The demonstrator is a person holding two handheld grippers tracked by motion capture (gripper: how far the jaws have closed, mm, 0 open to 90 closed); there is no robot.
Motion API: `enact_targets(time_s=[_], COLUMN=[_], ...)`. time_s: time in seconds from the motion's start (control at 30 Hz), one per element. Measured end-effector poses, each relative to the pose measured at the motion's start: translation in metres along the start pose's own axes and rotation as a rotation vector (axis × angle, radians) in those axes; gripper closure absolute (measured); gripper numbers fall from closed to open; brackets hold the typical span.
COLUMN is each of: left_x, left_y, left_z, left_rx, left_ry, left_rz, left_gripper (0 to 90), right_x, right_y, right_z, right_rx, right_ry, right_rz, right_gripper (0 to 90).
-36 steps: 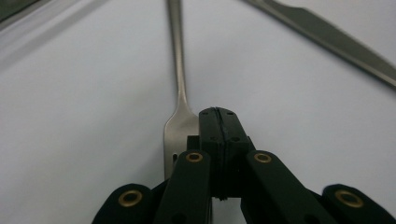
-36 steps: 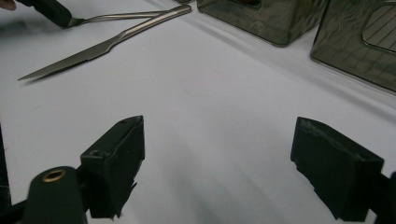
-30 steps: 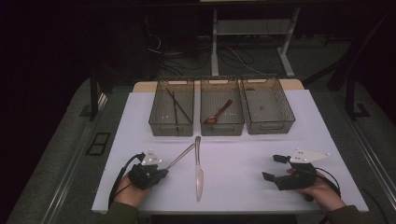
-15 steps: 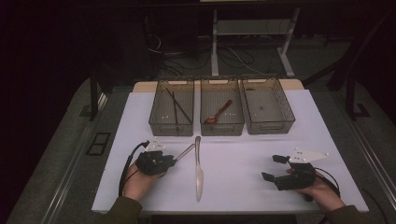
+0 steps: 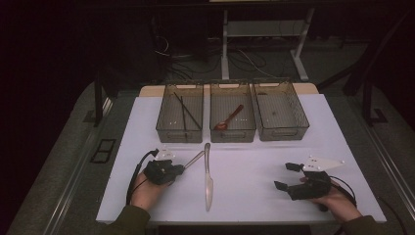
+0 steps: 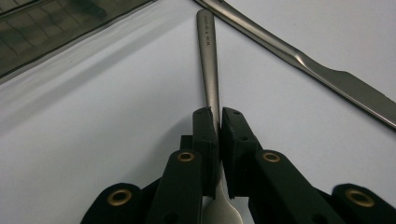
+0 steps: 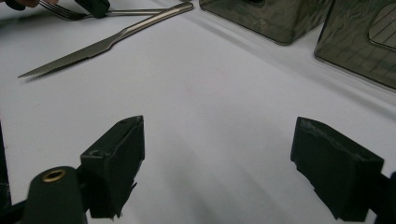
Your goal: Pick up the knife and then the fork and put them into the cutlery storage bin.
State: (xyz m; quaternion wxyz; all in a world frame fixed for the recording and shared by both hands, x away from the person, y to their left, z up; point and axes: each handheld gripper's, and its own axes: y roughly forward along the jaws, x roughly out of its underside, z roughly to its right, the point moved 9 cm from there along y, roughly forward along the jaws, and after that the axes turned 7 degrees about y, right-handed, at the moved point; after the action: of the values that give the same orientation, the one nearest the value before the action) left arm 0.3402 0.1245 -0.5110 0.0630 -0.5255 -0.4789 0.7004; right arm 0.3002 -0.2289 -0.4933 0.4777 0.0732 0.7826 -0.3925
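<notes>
White tabletop (image 5: 254,181) lies bare between left gripper (image 5: 182,168), pinching the fork (image 6: 208,60), and spread right gripper (image 5: 288,176).

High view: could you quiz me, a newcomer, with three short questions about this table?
1. True or false: the knife lies inside a bin.
2. What does the left gripper hold? A) spoon B) fork C) chopsticks
3. Where is the red spoon?
Key: 1 false, it lies on the table. 2 B, the jaws, which have just been closing, pinch the handle of the fork. 3 in the middle bin.
</notes>
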Motion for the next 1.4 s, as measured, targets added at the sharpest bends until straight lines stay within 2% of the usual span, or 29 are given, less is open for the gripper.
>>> enact_targets(time_s=[0.2,0.23,0.5,0.53,0.57,0.77,0.8,0.9,1.0,1.03,1.13,1.23,1.4], left_x=[0.000,-0.001,-0.007,-0.008,-0.008,-0.016,-0.017,-0.023,-0.029,-0.032,-0.039,-0.048,-0.068], left_y=[-0.003,-0.004,-0.015,-0.016,-0.019,-0.029,-0.031,-0.033,-0.034,-0.033,-0.031,-0.029,-0.018], left_z=[-0.001,-0.001,-0.003,-0.002,-0.004,-0.002,-0.002,0.003,0.012,0.015,0.025,0.037,0.056], left_rx=[0.015,0.014,0.013,0.011,0.011,0.020,0.024,0.048,0.082,0.093,0.131,0.168,0.234], left_ry=[0.002,-0.007,0.004,-0.007,0.006,0.011,0.023,0.028,0.050,0.061,0.095,0.137,0.204], left_rz=[0.005,0.011,0.051,0.067,0.062,0.107,0.106,0.127,0.139,0.139,0.145,0.149,0.152], left_gripper=[84.4,84.4,84.3,84.3,84.4,84.3,84.3,84.3,84.3,84.3,84.3,84.3,84.3], right_x=[-0.001,-0.001,-0.002,-0.003,-0.003,-0.006,-0.007,-0.007,-0.004,-0.004,-0.008,-0.014,-0.029], right_y=[-0.001,0.000,-0.001,-0.001,-0.001,-0.004,-0.005,-0.007,-0.009,-0.008,-0.008,-0.007,-0.006], right_z=[-0.001,-0.001,0.001,0.002,0.002,0.002,0.002,0.002,-0.002,-0.001,-0.001,-0.005,-0.013], right_rx=[-0.007,-0.006,0.001,0.003,0.005,0.001,-0.003,-0.021,-0.059,-0.042,-0.052,-0.093,-0.157], right_ry=[0.008,0.006,0.019,0.013,0.011,0.030,0.029,0.022,-0.034,-0.039,-0.061,-0.096,-0.134], right_rz=[0.006,0.005,0.015,0.019,0.019,0.004,-0.001,-0.030,-0.094,-0.106,-0.123,-0.143,-0.144], right_gripper=[16.9,16.9,16.9,16.9,16.9,16.9,16.8,12.2,16.4,16.4,16.7,18.5,18.5])
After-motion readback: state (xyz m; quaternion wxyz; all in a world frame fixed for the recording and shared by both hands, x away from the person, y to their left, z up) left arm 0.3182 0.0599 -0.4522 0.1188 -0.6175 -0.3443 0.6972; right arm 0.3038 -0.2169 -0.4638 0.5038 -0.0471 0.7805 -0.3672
